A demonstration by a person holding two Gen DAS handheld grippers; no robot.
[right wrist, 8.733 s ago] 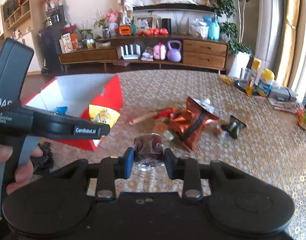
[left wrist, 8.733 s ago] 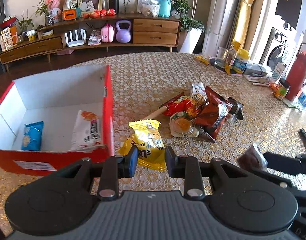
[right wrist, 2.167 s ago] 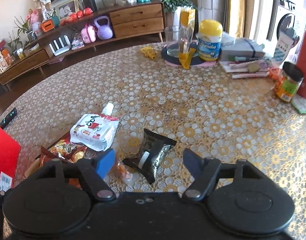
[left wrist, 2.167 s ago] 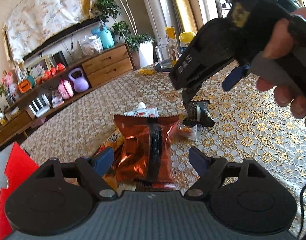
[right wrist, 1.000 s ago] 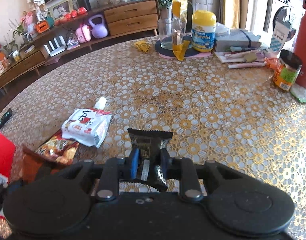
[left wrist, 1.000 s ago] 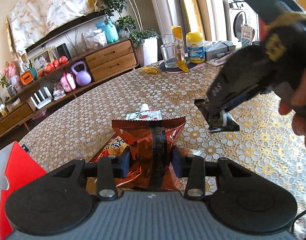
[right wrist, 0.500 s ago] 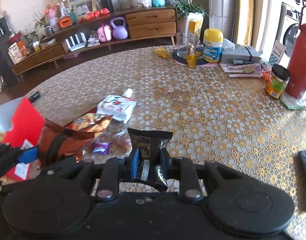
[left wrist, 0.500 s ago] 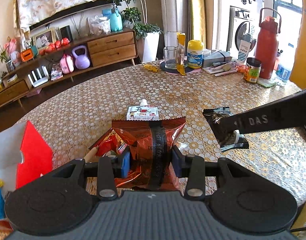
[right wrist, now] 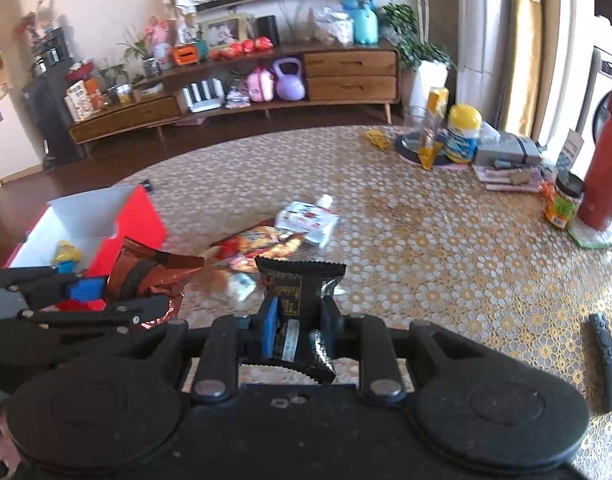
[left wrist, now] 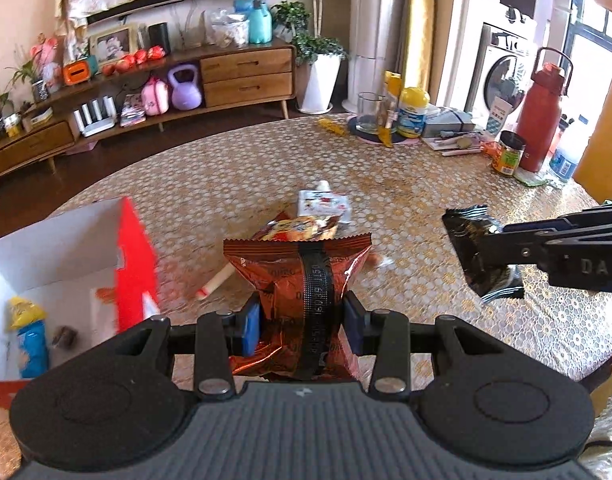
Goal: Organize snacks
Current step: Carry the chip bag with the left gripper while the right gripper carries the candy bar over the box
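Observation:
My left gripper (left wrist: 301, 322) is shut on a copper-red foil snack bag (left wrist: 297, 268), held up above the table. My right gripper (right wrist: 299, 326) is shut on a small black snack packet (right wrist: 301, 288), also lifted; it shows at the right of the left wrist view as the black packet (left wrist: 472, 248). The red box (left wrist: 135, 256) with white inside stands at the left, holding a blue-and-yellow packet (left wrist: 29, 336) and a small dark sweet (left wrist: 63, 336). On the table remain a white spouted pouch (left wrist: 324, 204), an orange-red snack bag (left wrist: 297, 228) and a sausage stick (left wrist: 215, 282).
At the table's far right stand a glass (left wrist: 368, 118), a yellow-capped jar (left wrist: 413, 112), a small jar (left wrist: 508, 154) and a red flask (left wrist: 540, 116). A black remote (right wrist: 604, 360) lies near the right edge. The patterned tablecloth (right wrist: 426, 248) covers the round table.
Both grippers rose with their packets and swung left, so the red box has come further into view. The right gripper now sits level with the left one's right side.

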